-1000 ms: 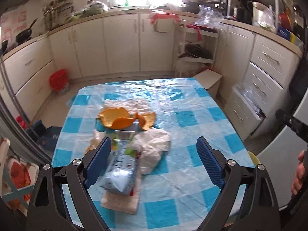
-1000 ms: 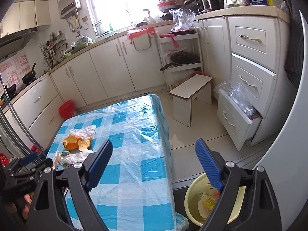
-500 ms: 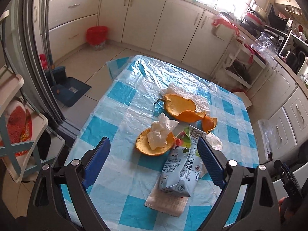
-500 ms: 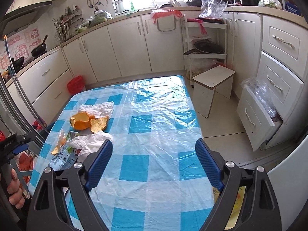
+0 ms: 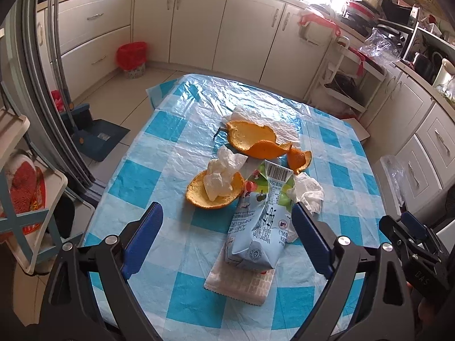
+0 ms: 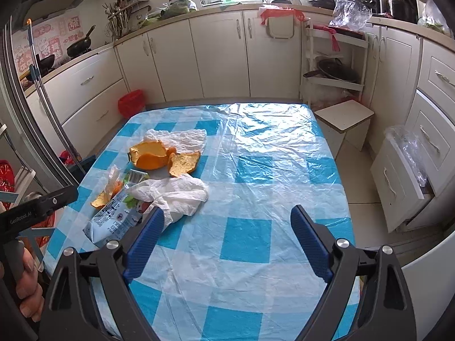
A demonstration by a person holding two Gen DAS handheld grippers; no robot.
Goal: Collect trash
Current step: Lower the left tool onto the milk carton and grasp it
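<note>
Left tongs (image 5: 226, 234): spread wide, nothing held, poised above the near edge of the worktop (image 5: 159, 156). The crushed drink carton (image 5: 260, 221) lies just ahead, its right side near the right pad; likely lined up as the first pick.

Right tongs (image 6: 226, 240): likewise wide and empty, over bare cloth to the right of the litter, apparently kept free to take a second piece.

Trash, all gathered on the left-centre of the checked cloth:
- Carton: pale blue, dented, barcode end up, lying on a flat wrapper (image 5: 239, 282).
- Peel cup (image 5: 214, 190): orange, holding a crumpled tissue (image 5: 223, 172).
- Large peel (image 5: 253, 140) and small curl (image 5: 298, 160), on a thin white sheet, possibly plastic.
- White wad (image 6: 177, 193) touching the carton's far side.
</note>
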